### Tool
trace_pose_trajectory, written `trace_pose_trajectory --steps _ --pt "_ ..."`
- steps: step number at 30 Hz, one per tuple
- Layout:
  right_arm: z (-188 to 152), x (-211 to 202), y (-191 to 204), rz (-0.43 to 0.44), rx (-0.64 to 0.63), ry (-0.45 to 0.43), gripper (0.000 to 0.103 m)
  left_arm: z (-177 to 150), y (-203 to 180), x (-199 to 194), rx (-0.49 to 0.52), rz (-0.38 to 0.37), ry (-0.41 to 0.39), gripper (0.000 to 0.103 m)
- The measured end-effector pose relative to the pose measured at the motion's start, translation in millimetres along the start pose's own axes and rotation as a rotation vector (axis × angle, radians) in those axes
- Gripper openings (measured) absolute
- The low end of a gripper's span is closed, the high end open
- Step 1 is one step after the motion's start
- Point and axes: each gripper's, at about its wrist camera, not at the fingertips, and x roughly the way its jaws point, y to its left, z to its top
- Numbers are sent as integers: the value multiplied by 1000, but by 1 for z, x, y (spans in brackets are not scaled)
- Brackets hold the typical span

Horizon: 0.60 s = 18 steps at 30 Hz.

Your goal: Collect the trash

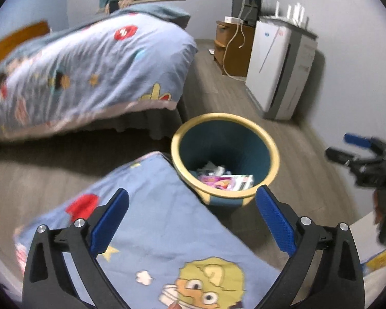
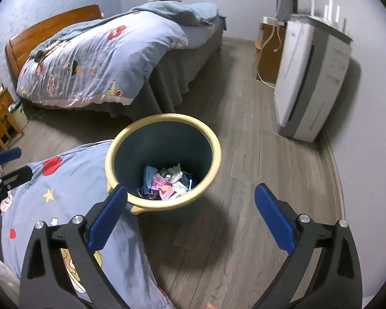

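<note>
Right wrist: trash (image 2: 167, 180) beyond tool (image 2: 190, 211).

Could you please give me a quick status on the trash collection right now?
Left tool open, empty. Right tool open, empty. Trash lying in the bin. Blue quilt beside the bin; nothing blocking its mouth.

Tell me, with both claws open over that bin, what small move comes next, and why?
Probably draw back and look around for more rubbish. The left gripper and right gripper both stand open and empty, and wrappers already lie inside the bin. No loose trash shows on the wooden floor nearby.
</note>
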Motion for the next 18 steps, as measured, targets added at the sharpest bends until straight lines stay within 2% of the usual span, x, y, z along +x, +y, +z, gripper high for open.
trace_pose_trajectory --steps 2,7,18 --pt "-1 0 -3 4 2 -8 97 0 -8 1 28 36 -15 98" --pt "-3 7 4 -9 -75 -7 97 -4 -19 11 22 5 -3 98" --pt "-5 19 5 -12 -82 16 97 -11 -21 22 23 -5 17 98"
